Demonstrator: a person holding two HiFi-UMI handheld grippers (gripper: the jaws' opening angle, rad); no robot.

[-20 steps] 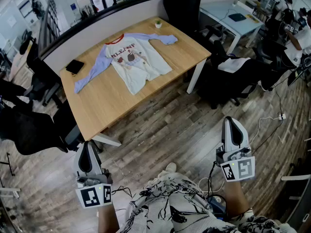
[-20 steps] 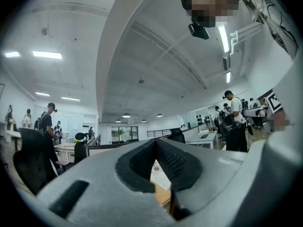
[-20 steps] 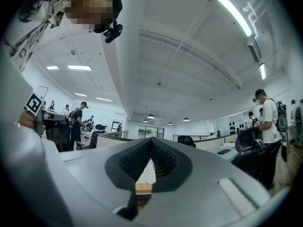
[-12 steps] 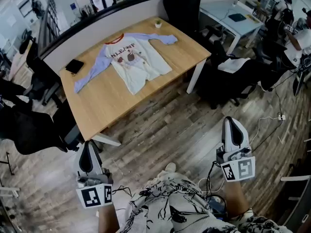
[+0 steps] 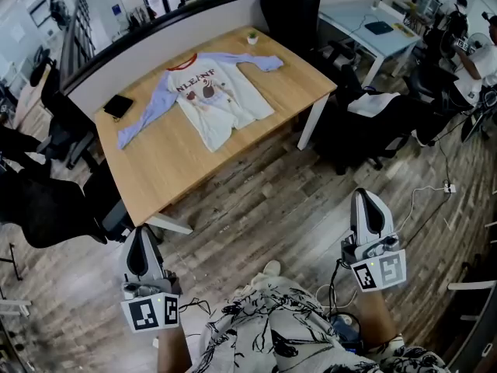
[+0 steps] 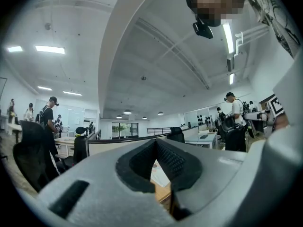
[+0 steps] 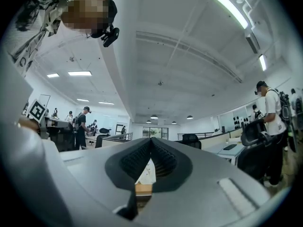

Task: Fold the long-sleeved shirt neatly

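Both tools are down by my sides, and neither one carries anything. The left gripper (image 5: 140,239) has its jaws pressed together on nothing, which its own view confirms: the ribbed pads meet with only the room beyond them. The right gripper (image 5: 366,204) is clenched empty in the same way.

The long-sleeved shirt (image 5: 213,92) is well apart from me, spread flat and print-up on the wooden table (image 5: 178,162). Its red collar points toward the far partition and its hem toward the near edge. One lavender sleeve (image 5: 147,115) runs out diagonally toward the left of the head view. The other sleeve (image 5: 252,61) reaches right along the far side, with its cuff bunched near a small potted plant (image 5: 252,37). A flat black item (image 5: 119,106) lies just beyond the left sleeve; I cannot tell what it is.

As I read it, folding has not started and the step in hand is simply closing the distance. To do that well, I would:

- Walk up square to the near edge, so the hem faces me and both sleeves are within reach.
- Release both sets of jaws before I get low over the cloth, not after.
- Take the first pinch at a cuff and keep it to a single layer, so the body of the shirt doesn't drag.

The bunched right cuff likely needs smoothing first — and I'd steer clear of the plant while doing it.
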